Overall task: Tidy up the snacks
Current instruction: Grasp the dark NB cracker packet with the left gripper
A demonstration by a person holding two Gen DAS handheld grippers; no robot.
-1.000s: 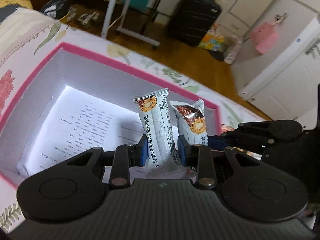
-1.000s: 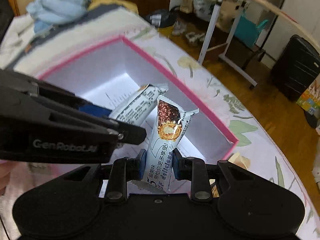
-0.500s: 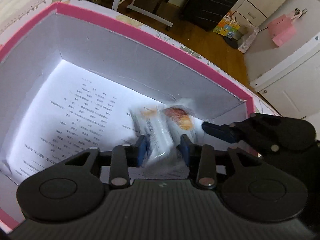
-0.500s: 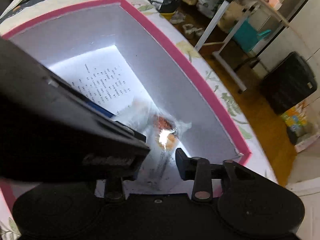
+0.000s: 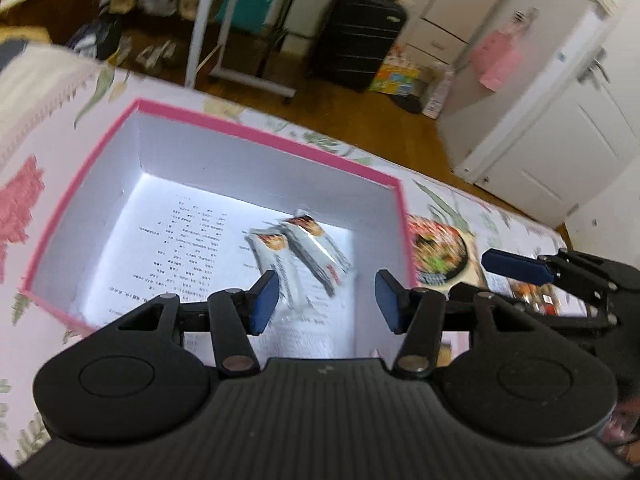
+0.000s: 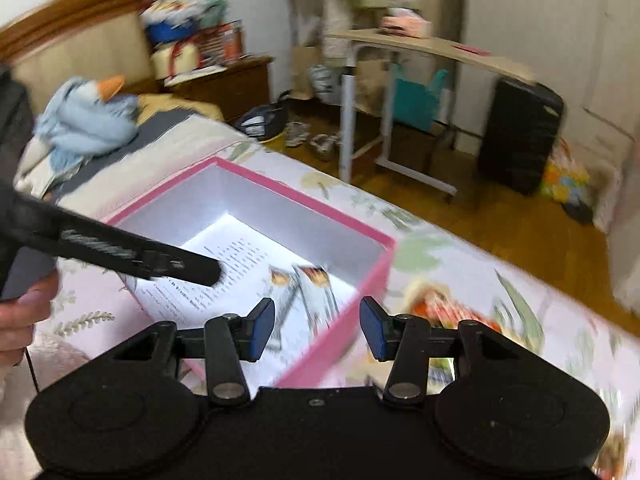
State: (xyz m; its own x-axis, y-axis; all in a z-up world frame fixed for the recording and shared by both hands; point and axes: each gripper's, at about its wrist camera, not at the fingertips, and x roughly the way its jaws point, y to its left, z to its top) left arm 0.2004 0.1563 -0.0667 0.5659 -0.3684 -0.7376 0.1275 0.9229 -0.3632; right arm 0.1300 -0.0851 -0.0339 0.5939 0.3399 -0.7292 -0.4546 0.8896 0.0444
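Observation:
Two white snack bars [image 5: 298,246] [image 6: 304,286] lie side by side on printed paper at the bottom of a pink-rimmed box [image 5: 260,134] [image 6: 304,196]. My left gripper [image 5: 326,302] hovers above the box near its right end, jaws opening, nothing pressed between the blue pads. My right gripper [image 6: 318,326] hangs over the box's near right corner, jaws also opening and empty. The right gripper's finger [image 5: 514,266] shows at the right of the left wrist view. The left gripper's finger [image 6: 160,260] crosses the right wrist view.
The box sits on a floral bedspread [image 5: 52,92]. More colourful snack packets [image 5: 440,254] [image 6: 444,312] lie on the cover right of the box. A hand [image 6: 20,316] shows at the left edge. Beyond the bed are a black suitcase [image 5: 356,36] and a side table [image 6: 400,48].
Both grippers went down into the box, let go of their snack bars and pulled back up. The bars now lie flat on the paper. Both pairs of jaws stand wider.

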